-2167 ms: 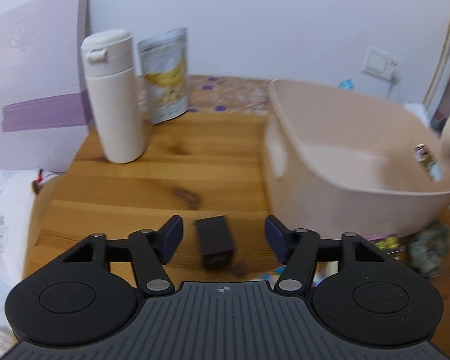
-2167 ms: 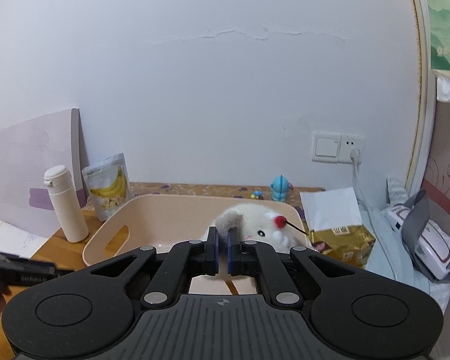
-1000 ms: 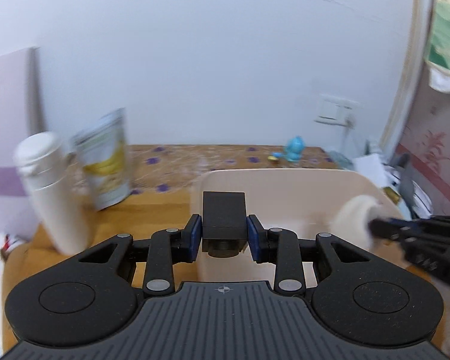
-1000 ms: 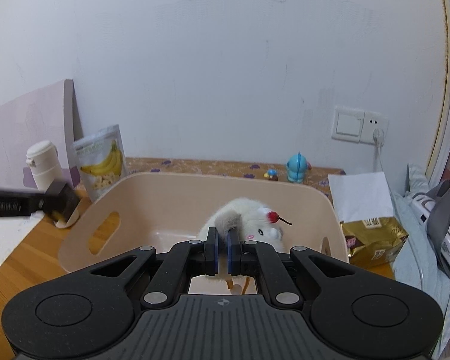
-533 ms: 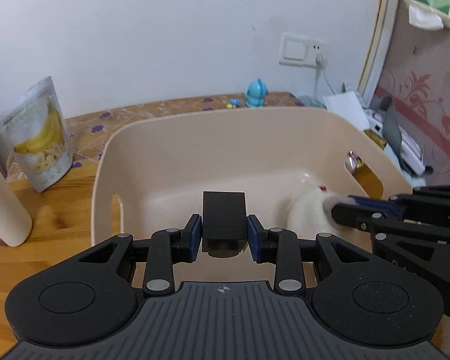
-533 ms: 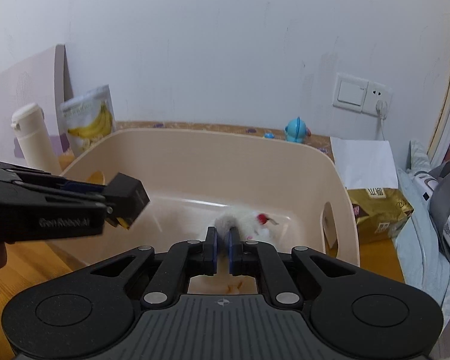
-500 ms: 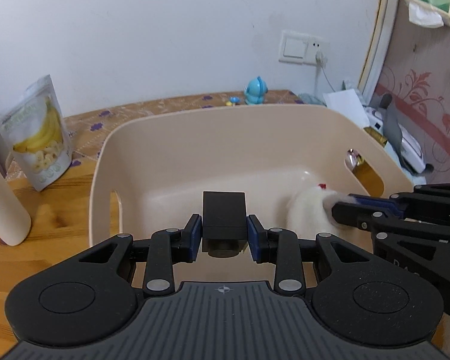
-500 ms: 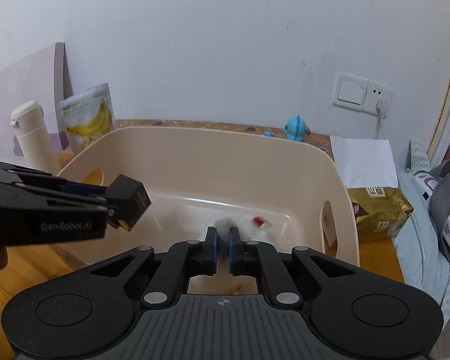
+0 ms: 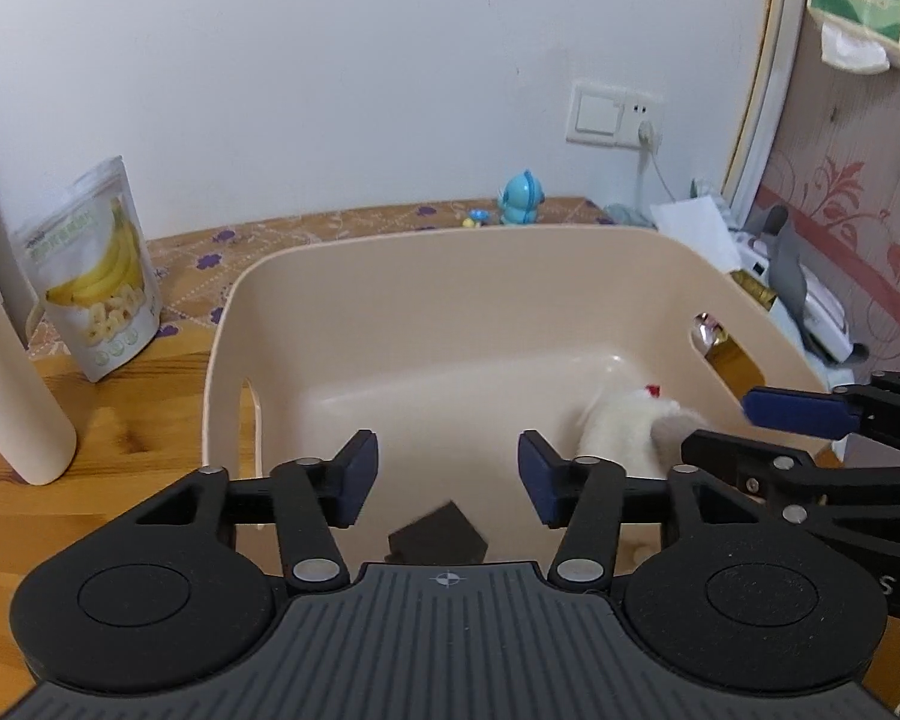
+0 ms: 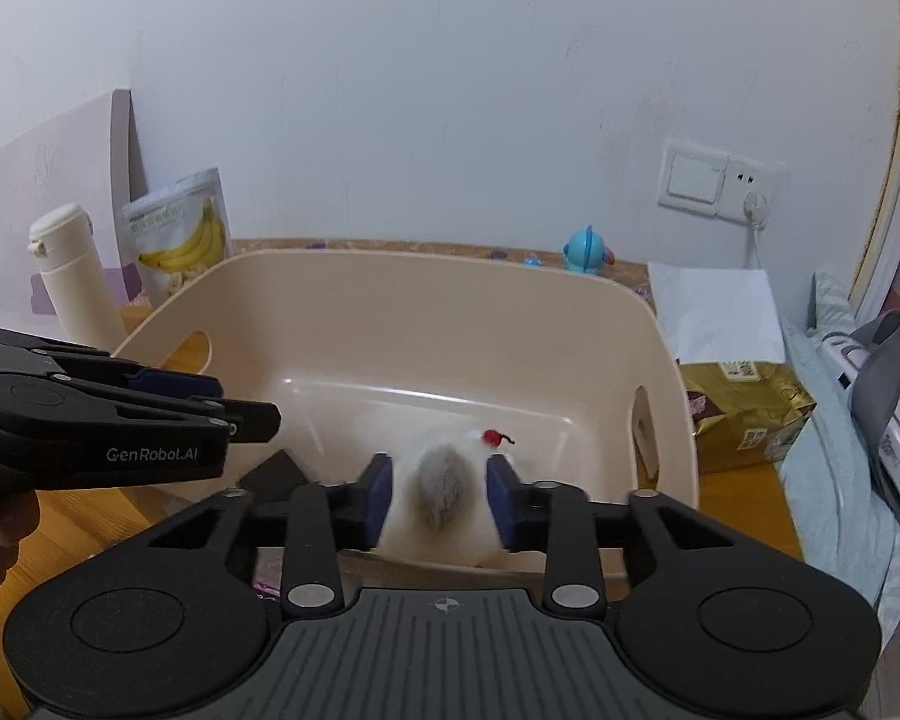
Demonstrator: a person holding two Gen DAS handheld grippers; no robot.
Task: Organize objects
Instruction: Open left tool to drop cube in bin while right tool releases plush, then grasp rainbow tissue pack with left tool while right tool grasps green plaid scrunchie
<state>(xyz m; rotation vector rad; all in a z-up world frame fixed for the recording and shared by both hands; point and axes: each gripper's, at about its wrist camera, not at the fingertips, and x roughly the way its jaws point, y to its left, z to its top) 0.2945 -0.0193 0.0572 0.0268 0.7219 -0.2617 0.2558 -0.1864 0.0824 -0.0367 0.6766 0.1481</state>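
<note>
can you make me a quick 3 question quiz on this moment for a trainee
1. True or false: the left gripper is shut on the black block.
2. Which item lies between the right gripper's open fingers? A) banana snack pouch B) white plush toy C) white bottle
3. Fill in: both dropped items are in the beige ____.

Key
1. False: its jaws are open and the block sits loose below them.
2. B, the white plush toy; the banana snack pouch and white bottle stand outside.
3. Tub: the beige tub.
</note>
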